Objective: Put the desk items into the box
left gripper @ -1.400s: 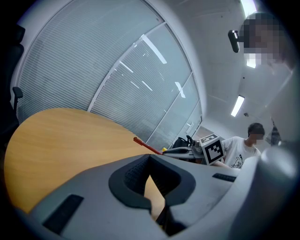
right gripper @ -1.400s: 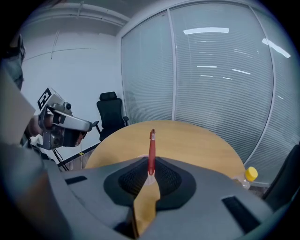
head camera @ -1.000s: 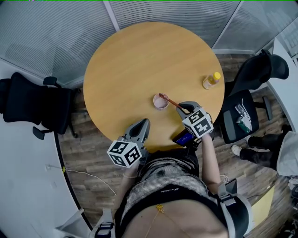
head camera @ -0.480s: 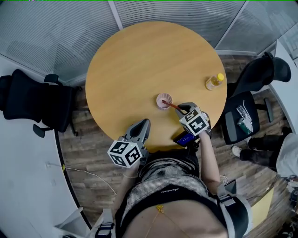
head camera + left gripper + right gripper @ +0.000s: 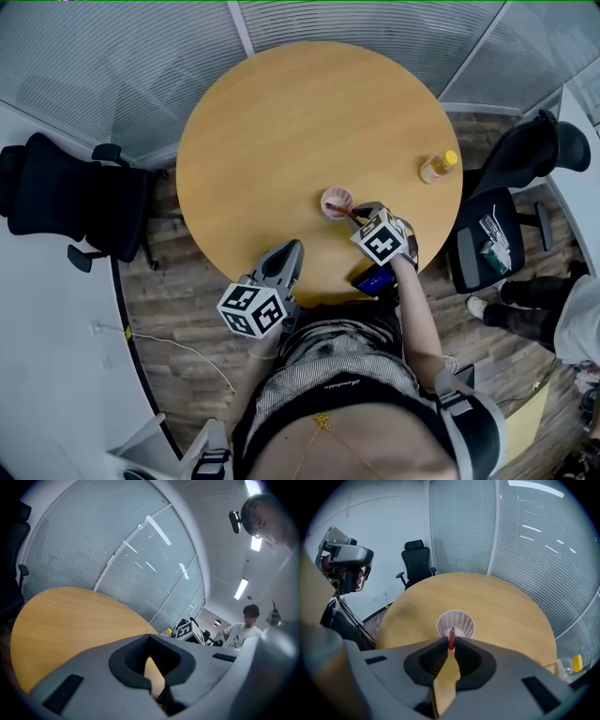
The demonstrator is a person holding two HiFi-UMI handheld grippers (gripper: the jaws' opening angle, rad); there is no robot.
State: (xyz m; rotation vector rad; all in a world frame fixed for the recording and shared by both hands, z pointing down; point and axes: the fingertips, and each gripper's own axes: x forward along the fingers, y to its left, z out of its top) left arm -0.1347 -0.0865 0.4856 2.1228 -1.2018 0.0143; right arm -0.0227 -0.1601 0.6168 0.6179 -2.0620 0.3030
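Note:
A white mesh cup stands on the round wooden table, near its front right edge. My right gripper hangs just behind the cup, shut on a thin red pen whose far end reaches over the cup's mouth. In the right gripper view the red pen sticks up between the closed jaws, in line with the cup. My left gripper is at the table's front edge, shut and holding nothing. In its own view the left gripper has its jaws meeting over bare wood.
A small yellow-capped bottle stands at the table's right edge. Black office chairs sit to the left and to the right. A blue object lies under my right gripper. A person in a white shirt is far off.
My right gripper has moved closer to the cup with the red pen, whose tip now sits over the cup's near side. The left gripper has stayed put.

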